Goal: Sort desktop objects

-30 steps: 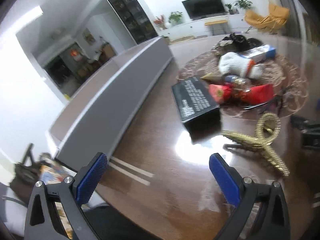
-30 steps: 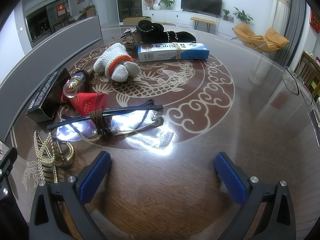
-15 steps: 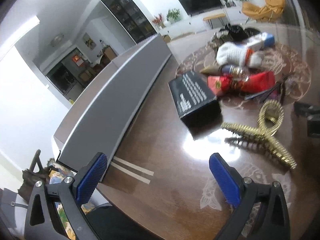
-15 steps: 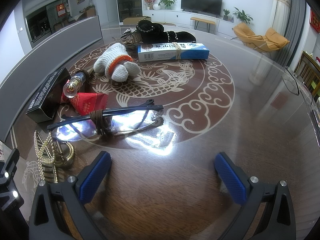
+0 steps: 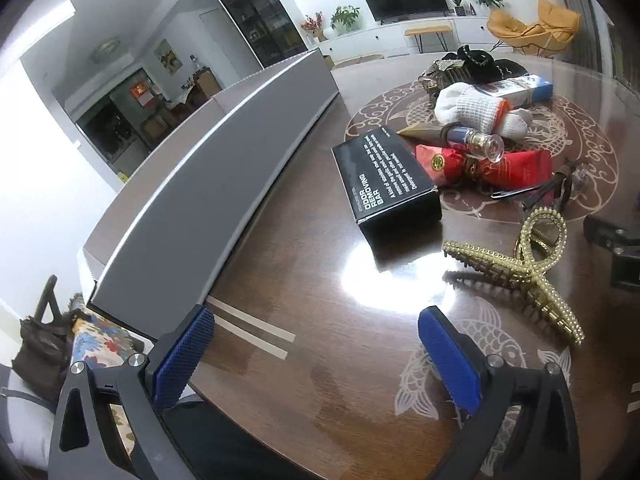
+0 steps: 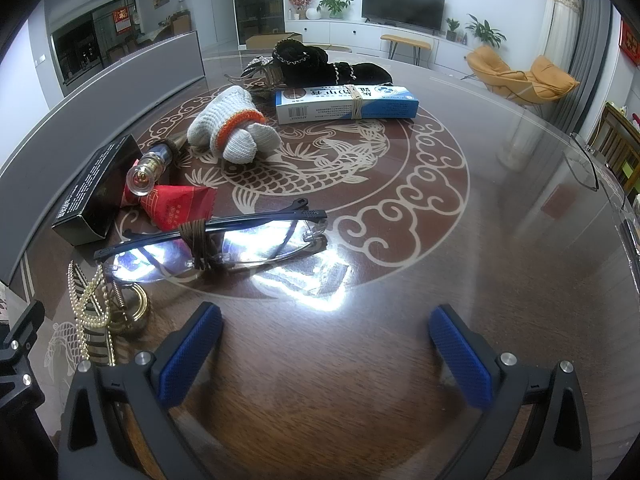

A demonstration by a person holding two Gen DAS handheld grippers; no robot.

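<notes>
My left gripper (image 5: 316,356) is open and empty above the table's near left edge. A gold hair claw (image 5: 524,272) lies just ahead to its right, with a black box (image 5: 384,180) beyond. My right gripper (image 6: 324,356) is open and empty over the wood. Ahead of it lie folded glasses (image 6: 212,236) tied with brown cord, a red packet (image 6: 176,208), a small glass bottle (image 6: 150,168), a white knit glove (image 6: 232,128), a blue-white toothpaste box (image 6: 346,102) and black cloth items (image 6: 320,64). The hair claw also shows at the left of the right wrist view (image 6: 100,316).
The round dark wood table (image 6: 500,240) has a carp pattern in the middle. A grey sofa back (image 5: 208,152) runs along its left side. The right half of the table holds a second pair of glasses (image 6: 584,164) near the far right rim.
My left gripper has swung so the black box and hair claw sit closer and more central. The right gripper has stayed still.
</notes>
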